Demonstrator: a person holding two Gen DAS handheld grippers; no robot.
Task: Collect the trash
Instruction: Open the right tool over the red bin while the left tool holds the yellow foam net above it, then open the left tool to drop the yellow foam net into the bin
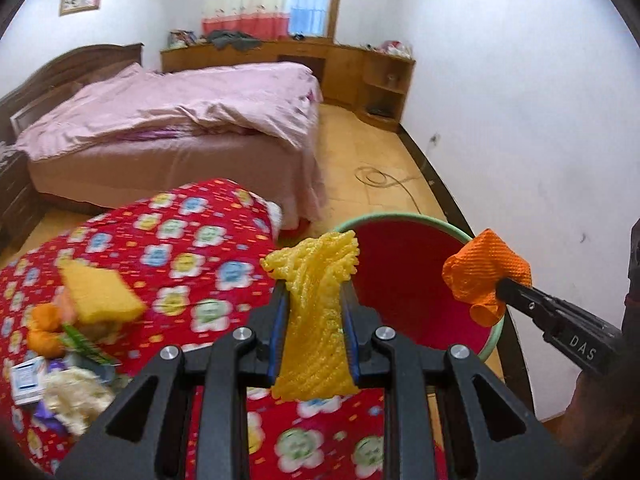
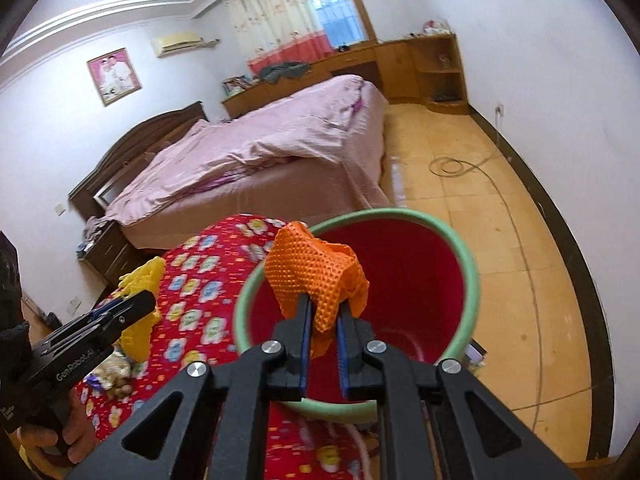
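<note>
My left gripper is shut on a yellow foam net and holds it over the red flowered cloth, just left of the bin. The bin is red inside with a green rim. My right gripper is shut on an orange foam net and holds it above the bin's open mouth. The right gripper with its orange net shows at the right of the left wrist view. The left gripper and yellow net show at the left of the right wrist view.
A table under a red flowered cloth carries more trash at its left: a yellow foam piece, oranges, a small box and crumpled wrappers. A bed stands behind. A cable lies on the floor.
</note>
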